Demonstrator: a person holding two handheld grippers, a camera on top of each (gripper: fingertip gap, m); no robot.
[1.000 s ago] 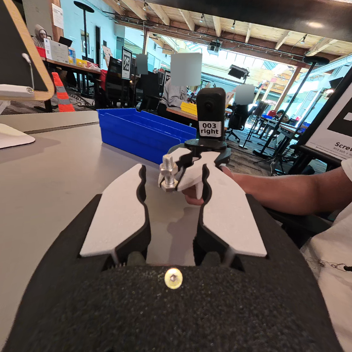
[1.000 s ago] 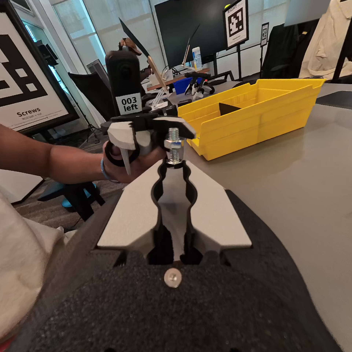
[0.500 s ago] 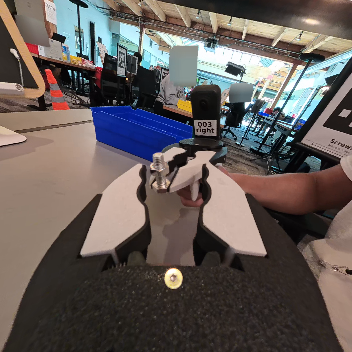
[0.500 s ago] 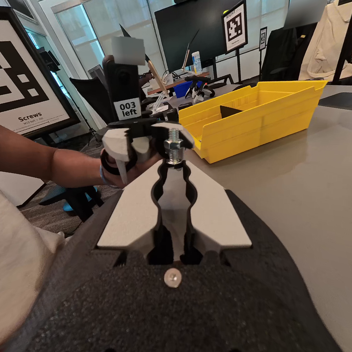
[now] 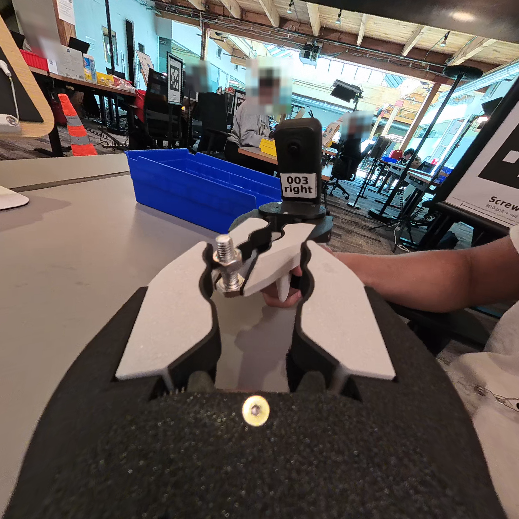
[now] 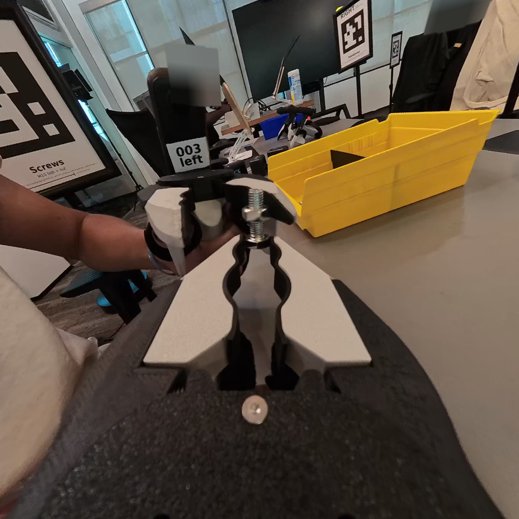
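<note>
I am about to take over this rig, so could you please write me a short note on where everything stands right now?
Left gripper: open and holding nothing. One fingertip is right beside the bolt; I cannot tell whether it touches.
Right gripper: shut on the bolt at its head end, holding it upright above the table.
Nut: on the bolt, partway along, with thread showing above and below it.
Blue bin and yellow bin: on the table, apart from both grippers.
So far: the nut is not down at the head, and the bolt is in neither bin.
</note>
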